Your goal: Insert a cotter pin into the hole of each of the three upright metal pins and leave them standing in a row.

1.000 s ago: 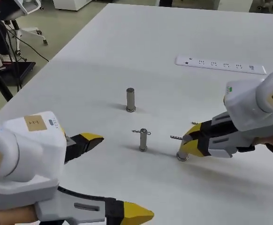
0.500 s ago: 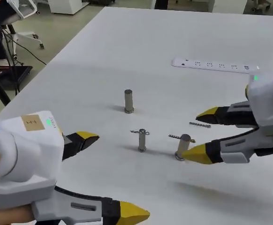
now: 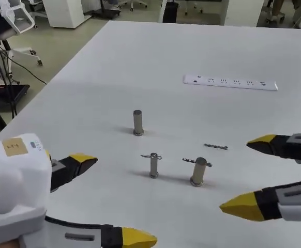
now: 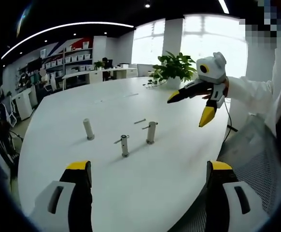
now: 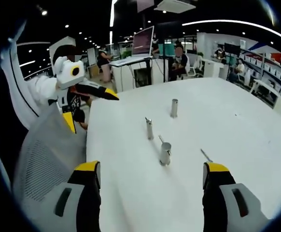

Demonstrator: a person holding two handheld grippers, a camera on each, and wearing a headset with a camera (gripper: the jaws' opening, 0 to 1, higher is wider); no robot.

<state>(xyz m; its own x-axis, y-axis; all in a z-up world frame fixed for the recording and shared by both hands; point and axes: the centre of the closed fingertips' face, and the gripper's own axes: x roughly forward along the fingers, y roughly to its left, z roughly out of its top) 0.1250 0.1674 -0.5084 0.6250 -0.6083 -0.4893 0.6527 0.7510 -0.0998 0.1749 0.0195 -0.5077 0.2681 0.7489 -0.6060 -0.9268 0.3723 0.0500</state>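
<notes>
Three upright metal pins stand in a row on the white table (image 3: pixel 104 67). The far pin (image 3: pixel 137 122) is bare. A cotter pin sticks through the top of the middle pin (image 3: pixel 154 165), and another through the near-right pin (image 3: pixel 198 171). One loose cotter pin (image 3: pixel 215 146) lies flat beside them. My right gripper (image 3: pixel 243 174) is open and empty, just right of the near-right pin. At the lower left my left gripper (image 3: pixel 111 200) is open and empty too. The same pins (image 4: pixel 125 145) (image 5: pixel 165 153) appear in both gripper views, well ahead of the jaws.
A white power strip (image 3: pixel 230 82) lies across the table behind the pins. The table's left edge drops to a floor with chairs and cables (image 3: pixel 5 57). A potted plant (image 4: pixel 174 67) stands at the far end in the left gripper view.
My right gripper, shut on the near-right pin a second ago, has opened, let it go and drawn back to the right. The pin stays upright. The head camera has shifted.
</notes>
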